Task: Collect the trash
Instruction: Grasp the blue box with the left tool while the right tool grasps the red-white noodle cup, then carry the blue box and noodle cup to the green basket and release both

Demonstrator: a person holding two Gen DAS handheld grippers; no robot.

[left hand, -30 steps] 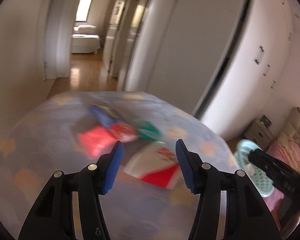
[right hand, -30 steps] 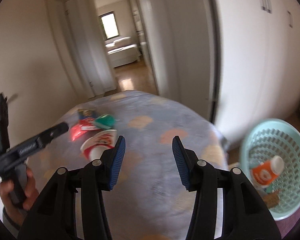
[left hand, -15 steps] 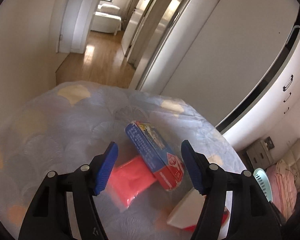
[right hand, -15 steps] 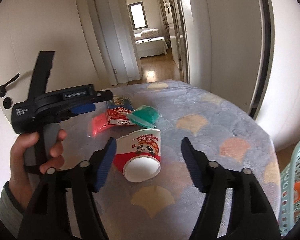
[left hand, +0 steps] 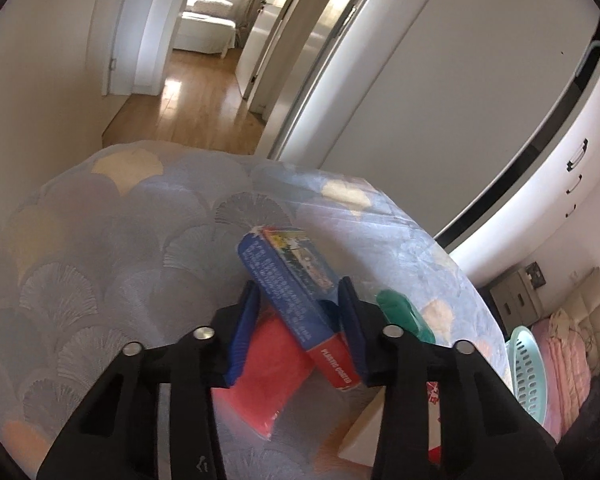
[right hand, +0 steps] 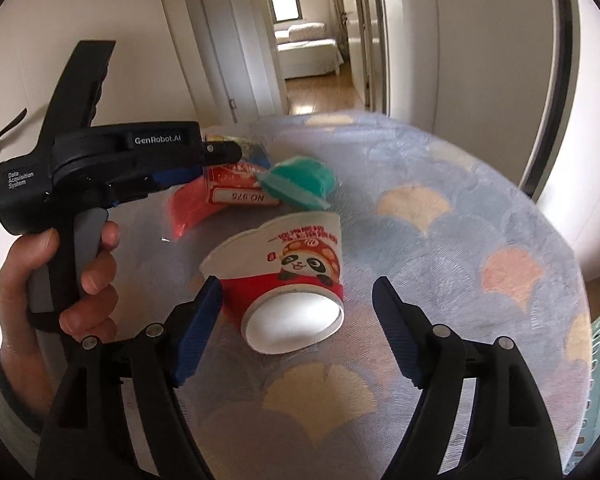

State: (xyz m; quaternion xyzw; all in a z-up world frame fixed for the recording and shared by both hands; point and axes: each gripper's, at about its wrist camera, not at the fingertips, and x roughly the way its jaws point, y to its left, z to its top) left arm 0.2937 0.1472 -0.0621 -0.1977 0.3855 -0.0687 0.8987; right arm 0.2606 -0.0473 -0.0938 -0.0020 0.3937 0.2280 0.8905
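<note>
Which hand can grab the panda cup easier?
The right. The right gripper has its jaws wide on either side of the tipped panda cup, not yet touching it. The left gripper is already closed on the blue box.

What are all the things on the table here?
Cloth: one, blue-grey with fans, over the table.
Cup: one, white and red, on its side.
Box: one, blue and red, on the pouch.
Pouch: one, red, under the box.
Packet: one, green, beside the box.
Basket: one, mint, past the table's edge.
Left tongs: black and blue, just closing, pads on the box.
Right tongs: black and blue, just opening, cup between, untouched.
Hand: one, holding the left tongs.
</note>
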